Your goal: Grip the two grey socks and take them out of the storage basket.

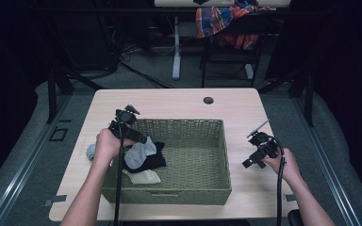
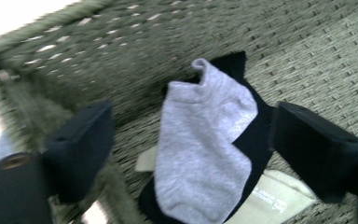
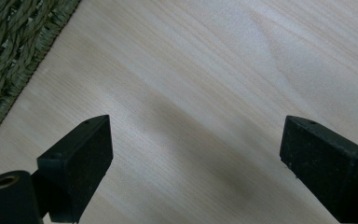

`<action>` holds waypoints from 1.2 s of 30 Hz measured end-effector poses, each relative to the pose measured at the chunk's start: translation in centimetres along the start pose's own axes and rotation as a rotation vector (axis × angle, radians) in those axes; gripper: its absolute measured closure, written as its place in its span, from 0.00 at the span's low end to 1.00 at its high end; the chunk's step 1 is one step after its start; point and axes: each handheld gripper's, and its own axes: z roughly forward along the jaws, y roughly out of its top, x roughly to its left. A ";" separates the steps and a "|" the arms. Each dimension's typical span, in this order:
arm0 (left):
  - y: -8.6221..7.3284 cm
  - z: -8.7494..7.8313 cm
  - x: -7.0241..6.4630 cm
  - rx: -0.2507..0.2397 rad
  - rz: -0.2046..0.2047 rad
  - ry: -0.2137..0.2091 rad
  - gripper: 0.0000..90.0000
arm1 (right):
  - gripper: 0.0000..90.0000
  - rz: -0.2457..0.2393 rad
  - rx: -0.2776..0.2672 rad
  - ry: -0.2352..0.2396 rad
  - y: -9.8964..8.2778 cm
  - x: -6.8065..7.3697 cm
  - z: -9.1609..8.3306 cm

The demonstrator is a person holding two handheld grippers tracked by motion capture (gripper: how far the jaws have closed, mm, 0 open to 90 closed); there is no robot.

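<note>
At the far left, a pale blue-grey thing [image 1: 91,150], probably another sock, lies on the table [image 1: 179,101] outside the basket [image 1: 202,188], so the gathering looks unfinished. The left gripper [image 2: 191,140] hangs over the basket's left end, jaws wide and gripping nothing, with the grey sock [image 2: 200,154] lying between them atop a black sock [image 2: 256,140] and a cream sock [image 2: 275,200]. The right gripper [image 3: 196,163] waits over bare wood, open and empty.
</note>
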 end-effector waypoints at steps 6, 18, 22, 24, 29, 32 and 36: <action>0.2 1.6 -0.5 0.045 0.006 -0.017 0.31 | 0.10 -0.037 0.036 -0.010 0.1 -0.2 -0.3; 0.1 4.3 -0.9 0.149 0.018 -0.011 0.66 | 0.10 -0.004 0.003 0.000 0.0 0.0 0.0; 0.0 4.4 -0.9 0.161 0.042 -0.020 0.86 | 0.10 -0.009 0.008 0.000 0.0 -0.1 -0.1; 0.0 4.3 -0.9 0.157 0.046 -0.020 0.89 | 0.10 -0.016 0.016 -0.002 0.0 -0.1 -0.1; 0.0 2.8 -1.0 0.124 0.069 -0.024 0.94 | 0.10 -0.039 0.035 -0.009 0.1 -0.3 -0.3; 0.1 1.6 -1.0 0.093 0.083 -0.026 0.94 | 0.10 -0.036 0.040 -0.009 0.1 -0.2 -0.3; 0.1 -0.1 -0.8 0.059 0.087 -0.032 0.94 | 0.10 -0.027 0.030 -0.004 0.1 -0.1 -0.2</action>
